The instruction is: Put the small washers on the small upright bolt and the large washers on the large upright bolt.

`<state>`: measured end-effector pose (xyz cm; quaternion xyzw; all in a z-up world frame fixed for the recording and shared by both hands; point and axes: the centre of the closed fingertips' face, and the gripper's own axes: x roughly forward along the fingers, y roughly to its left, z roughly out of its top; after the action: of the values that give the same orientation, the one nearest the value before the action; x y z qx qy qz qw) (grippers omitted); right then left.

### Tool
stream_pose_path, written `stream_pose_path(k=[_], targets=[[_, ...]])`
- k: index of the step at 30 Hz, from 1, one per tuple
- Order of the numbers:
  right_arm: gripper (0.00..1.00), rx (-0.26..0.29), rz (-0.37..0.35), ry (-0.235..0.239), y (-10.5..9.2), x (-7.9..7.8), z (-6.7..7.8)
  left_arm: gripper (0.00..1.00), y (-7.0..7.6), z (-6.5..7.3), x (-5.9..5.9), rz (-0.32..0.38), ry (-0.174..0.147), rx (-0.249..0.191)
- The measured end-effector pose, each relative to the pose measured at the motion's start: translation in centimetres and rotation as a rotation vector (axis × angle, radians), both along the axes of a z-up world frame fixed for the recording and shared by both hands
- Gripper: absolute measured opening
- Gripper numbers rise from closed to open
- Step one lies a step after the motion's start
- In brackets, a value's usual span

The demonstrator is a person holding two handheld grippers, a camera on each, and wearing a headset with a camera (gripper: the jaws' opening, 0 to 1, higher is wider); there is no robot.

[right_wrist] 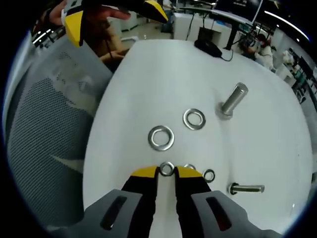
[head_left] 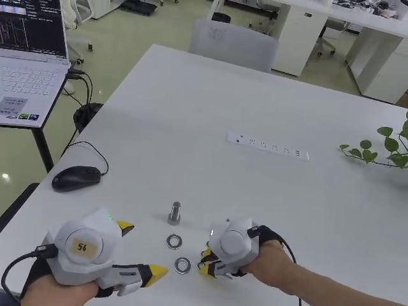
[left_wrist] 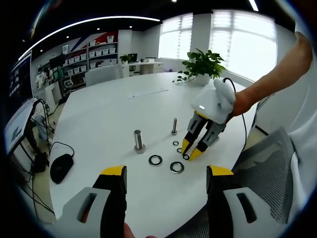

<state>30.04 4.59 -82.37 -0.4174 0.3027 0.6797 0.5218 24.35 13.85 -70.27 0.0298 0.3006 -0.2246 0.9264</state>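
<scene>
My right gripper [right_wrist: 167, 172] is shut on a small washer [right_wrist: 167, 168], low over the white table [head_left: 210, 115]. Two more small washers [right_wrist: 208, 174] lie just beside its tips, near the small upright bolt [right_wrist: 246, 188]. Two large washers [right_wrist: 161, 137] [right_wrist: 194, 119] lie flat ahead of it, with the large upright bolt [right_wrist: 233, 100] beyond them. In the head view the large bolt [head_left: 174, 212] stands above both large washers [head_left: 174, 241] [head_left: 182, 264], between the grippers. My left gripper [left_wrist: 166, 173] is open and holds nothing, facing the right gripper [left_wrist: 190, 151] across the washers.
A black mouse [head_left: 76, 178] lies at the table's left edge. A white power strip [head_left: 268, 146] lies across the middle and a plant [head_left: 382, 150] stands at the right. A laptop [head_left: 29, 57] sits on a side stand. A grey chair [head_left: 233, 41] stands at the far edge.
</scene>
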Motion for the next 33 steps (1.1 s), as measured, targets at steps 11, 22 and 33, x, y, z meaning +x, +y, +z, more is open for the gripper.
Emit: stream_pose_path(k=[11,22,33], targets=[[0.14,0.021,-0.055,0.001,-0.4,-0.2,0.1,0.64,0.3,0.0,-0.1,0.011,0.001,0.000],[0.13,0.045,-0.096,0.001,-1.1,-0.1,0.6,0.64,0.2,0.1,0.0,0.007,0.000,0.000],[0.13,0.096,-0.209,-0.006,-2.4,1.8,2.3,0.64,0.1,0.2,0.0,0.006,-0.002,-0.002]])
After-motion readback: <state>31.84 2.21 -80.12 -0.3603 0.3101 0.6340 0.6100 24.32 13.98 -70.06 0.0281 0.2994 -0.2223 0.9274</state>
